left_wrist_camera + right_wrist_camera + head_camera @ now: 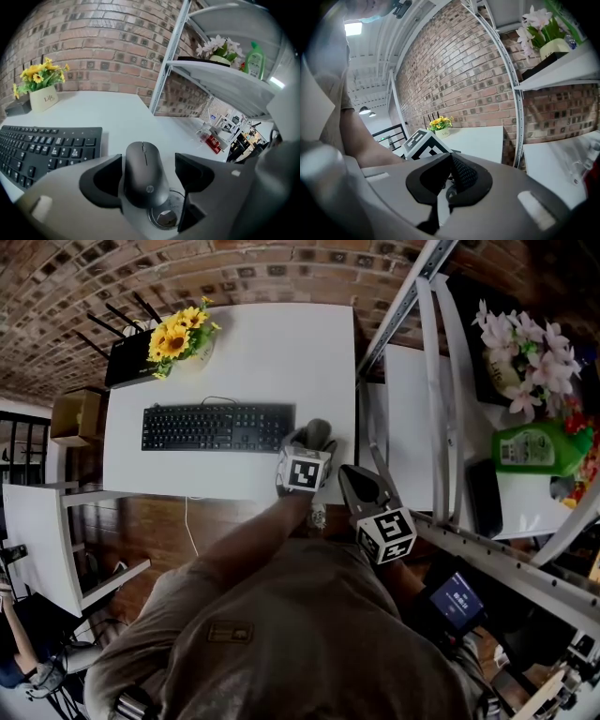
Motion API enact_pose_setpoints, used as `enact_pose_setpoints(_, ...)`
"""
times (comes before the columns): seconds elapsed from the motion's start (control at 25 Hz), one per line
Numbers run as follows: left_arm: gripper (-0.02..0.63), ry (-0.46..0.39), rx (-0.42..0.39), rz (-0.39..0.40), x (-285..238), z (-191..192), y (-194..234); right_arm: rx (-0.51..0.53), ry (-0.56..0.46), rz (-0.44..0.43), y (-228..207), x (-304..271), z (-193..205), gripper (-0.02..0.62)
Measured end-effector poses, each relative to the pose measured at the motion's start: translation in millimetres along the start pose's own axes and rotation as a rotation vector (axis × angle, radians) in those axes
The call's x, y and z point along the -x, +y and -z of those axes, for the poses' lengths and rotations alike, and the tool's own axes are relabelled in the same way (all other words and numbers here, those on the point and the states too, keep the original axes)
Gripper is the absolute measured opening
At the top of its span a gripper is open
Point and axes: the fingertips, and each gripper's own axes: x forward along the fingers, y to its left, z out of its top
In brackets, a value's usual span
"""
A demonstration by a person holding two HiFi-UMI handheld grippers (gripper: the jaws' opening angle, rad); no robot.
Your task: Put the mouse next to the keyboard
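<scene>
The left gripper [149, 172] has its jaws spread wide and grips nothing. The matte black wireless mouse [143, 164] lies flat between them, close against the left pad with a clear gap to the right one. Just left of it is the right end of the black full-size keyboard [47, 145] on the white tabletop [122, 112], so the placing looks done. What seems left is lifting clear without nudging the mouse. The right gripper [449, 180] hangs closed and empty, off the table's edge
</scene>
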Motion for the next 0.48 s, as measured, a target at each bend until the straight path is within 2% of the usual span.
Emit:
enact_pose_setpoints(0.28,0.336,-0.064,0.006,0.053,11,-2,3,-0.008,0.006,-0.004,4,-5,-2,0.014)
enact_pose_setpoints(0.48,0.335,-0.165,-0.013,0.158,32,-6,-3,-0.006,-0.005,0.002,4,-10,-4,0.014)
